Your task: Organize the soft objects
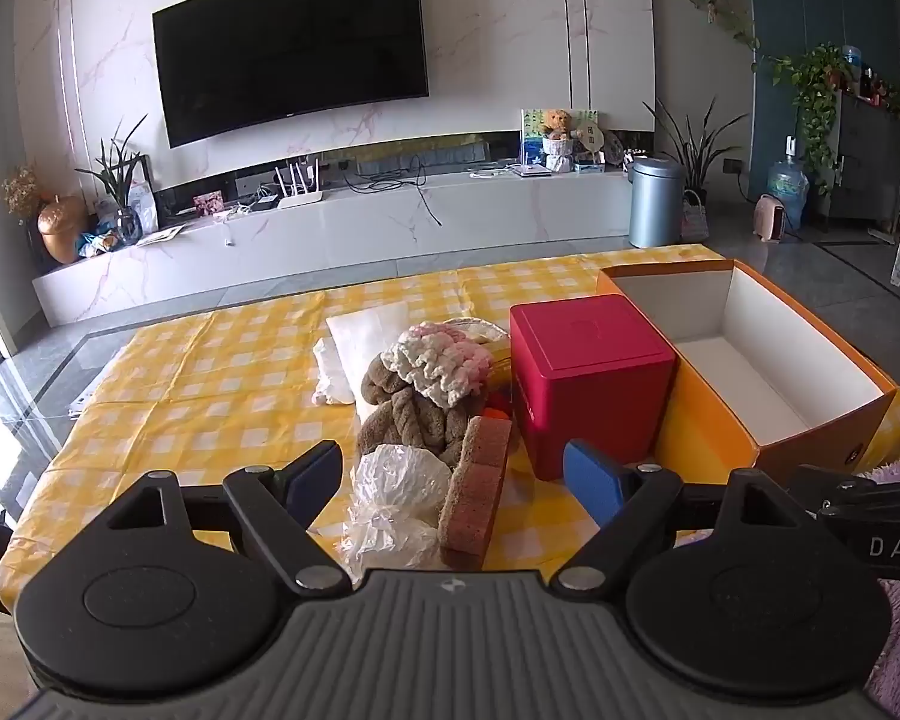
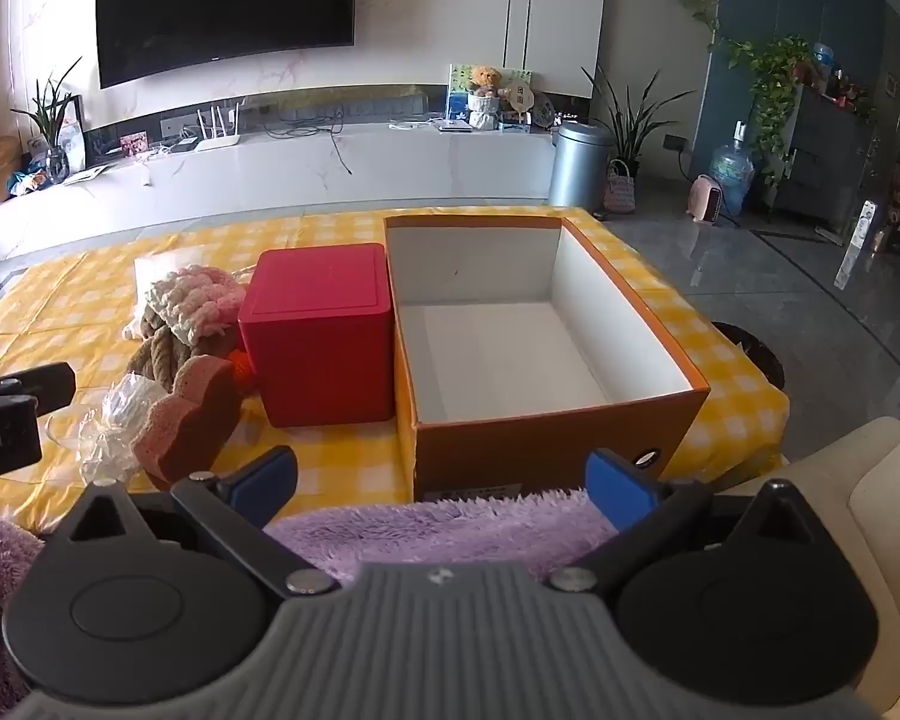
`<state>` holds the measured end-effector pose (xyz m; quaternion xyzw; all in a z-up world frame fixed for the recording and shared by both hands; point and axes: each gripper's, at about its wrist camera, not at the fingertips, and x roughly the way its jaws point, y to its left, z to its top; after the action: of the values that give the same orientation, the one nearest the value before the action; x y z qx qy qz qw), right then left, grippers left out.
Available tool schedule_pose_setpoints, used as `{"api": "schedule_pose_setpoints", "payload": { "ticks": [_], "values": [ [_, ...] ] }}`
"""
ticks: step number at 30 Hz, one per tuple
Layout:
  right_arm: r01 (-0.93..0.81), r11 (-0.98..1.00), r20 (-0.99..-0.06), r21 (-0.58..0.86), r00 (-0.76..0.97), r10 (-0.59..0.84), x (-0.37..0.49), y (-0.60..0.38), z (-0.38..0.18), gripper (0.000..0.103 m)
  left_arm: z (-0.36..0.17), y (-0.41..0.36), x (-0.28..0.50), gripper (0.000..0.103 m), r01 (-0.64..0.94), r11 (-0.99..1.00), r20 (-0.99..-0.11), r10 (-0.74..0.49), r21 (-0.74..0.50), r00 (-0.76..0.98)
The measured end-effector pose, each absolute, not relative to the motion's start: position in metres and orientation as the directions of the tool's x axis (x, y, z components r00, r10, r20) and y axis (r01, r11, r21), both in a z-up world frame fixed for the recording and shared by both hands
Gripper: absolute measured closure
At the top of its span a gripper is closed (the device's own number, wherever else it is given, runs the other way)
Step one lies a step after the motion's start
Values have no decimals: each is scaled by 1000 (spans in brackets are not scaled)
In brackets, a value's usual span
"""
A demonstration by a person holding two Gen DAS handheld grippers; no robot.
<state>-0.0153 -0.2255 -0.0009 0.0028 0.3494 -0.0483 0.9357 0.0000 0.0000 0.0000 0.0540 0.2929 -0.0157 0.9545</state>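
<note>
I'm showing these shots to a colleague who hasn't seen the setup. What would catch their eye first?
Probably the bright red box mid-table on the yellow checked cloth, tight against the big orange box, which stands open and empty to its right. Left of the red box sits a heap of soft things: pink-and-cream yarn, brown chunky knit, a brown sponge and a crinkled clear bag. Nearest the camera, the open right gripper hovers over fluffy purple fabric.

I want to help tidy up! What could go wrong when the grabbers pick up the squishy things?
The soft pile is tangled, so lifting one piece may drag others. The crinkly plastic bag could slip from the open left gripper. The red box stands between the pile and the orange box, so it might get bumped.
</note>
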Motion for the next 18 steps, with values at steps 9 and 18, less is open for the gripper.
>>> {"api": "schedule_pose_setpoints", "payload": {
  "ticks": [9,18],
  "values": [
    [106,994,-656,-35,748,-103,-16,-225,-1,3,0,0,0,5,61,995,-561,-4,82,828],
    [109,994,-658,-31,746,-103,-17,-227,0,3,0,0,0,5,59,995,-561,-2,83,828]
  ]
}}
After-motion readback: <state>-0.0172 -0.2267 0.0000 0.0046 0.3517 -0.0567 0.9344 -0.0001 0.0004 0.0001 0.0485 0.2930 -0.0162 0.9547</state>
